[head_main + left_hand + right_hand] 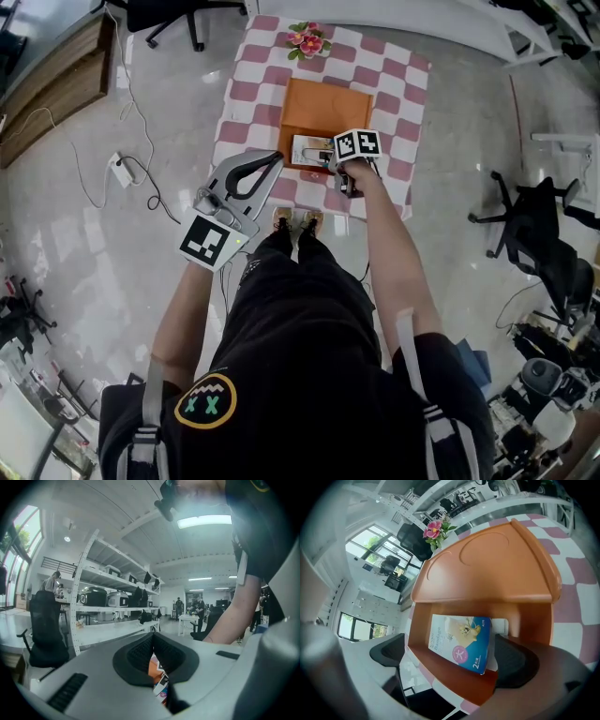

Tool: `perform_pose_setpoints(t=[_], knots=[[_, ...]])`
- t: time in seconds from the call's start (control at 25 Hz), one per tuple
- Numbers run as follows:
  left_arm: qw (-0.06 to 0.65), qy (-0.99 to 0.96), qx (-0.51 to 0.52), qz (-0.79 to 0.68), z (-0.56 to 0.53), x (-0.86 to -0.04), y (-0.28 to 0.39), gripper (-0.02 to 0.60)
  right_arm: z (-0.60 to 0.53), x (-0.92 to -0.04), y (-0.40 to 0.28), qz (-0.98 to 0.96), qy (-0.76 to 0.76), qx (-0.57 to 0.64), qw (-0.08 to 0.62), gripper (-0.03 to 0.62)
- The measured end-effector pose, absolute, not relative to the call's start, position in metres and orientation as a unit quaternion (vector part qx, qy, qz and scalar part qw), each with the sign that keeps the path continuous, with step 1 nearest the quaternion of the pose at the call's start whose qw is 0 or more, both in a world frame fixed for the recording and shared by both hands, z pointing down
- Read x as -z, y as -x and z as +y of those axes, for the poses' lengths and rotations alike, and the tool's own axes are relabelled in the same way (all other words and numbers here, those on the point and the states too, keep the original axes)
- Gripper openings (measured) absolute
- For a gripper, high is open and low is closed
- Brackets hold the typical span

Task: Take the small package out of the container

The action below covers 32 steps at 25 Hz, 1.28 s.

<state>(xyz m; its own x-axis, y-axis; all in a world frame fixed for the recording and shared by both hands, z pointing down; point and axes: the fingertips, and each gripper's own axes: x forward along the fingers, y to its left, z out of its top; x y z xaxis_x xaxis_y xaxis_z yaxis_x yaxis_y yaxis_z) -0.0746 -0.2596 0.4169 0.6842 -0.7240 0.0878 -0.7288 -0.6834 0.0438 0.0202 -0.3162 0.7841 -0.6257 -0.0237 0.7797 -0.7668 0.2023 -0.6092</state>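
An orange container (323, 111) with its lid swung back stands on the pink checkered table (398, 89). Inside lies a small blue-and-white package (307, 150), seen close up in the right gripper view as the package (461, 639) leaning against the container's near wall (450, 679). My right gripper (325, 161) reaches into the box's front; the right gripper (452, 660) is open, its right pad beside the package, its left pad outside the container's side. My left gripper (275, 159) is held up left of the table, shut and empty. The left gripper (157, 667) shows only a sliver of box below.
A pot of pink flowers (307, 39) sits at the table's far edge. A power strip with cables (122, 169) lies on the floor to the left, by a wooden bench (56, 75). Office chairs (539, 230) stand at the right.
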Motion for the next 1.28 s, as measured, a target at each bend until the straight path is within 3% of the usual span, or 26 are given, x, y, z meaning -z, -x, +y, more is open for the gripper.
perform_pose_setpoints(t=[0.48, 0.88, 1.16, 1.28], knots=[[0.048, -0.914, -0.036, -0.402, -0.26, -0.422, 0.08, 0.017, -0.319, -0.784, -0.015, -0.684, -0.248, -0.623, 0.288, 0.594], [0.056, -0.909, -0.029, -0.412, -0.262, -0.418, 0.086, 0.017, -0.313, -0.779, 0.009, -0.689, -0.184, -0.648, 0.268, 0.505], [0.058, -0.908, -0.031, -0.414, -0.262, -0.419, 0.087, 0.017, -0.313, -0.781, -0.005, -0.686, -0.182, -0.647, 0.277, 0.313], [0.057, -0.909, -0.031, -0.412, -0.263, -0.419, 0.084, 0.017, -0.311, -0.782, -0.013, -0.691, -0.184, -0.637, 0.287, 0.147]])
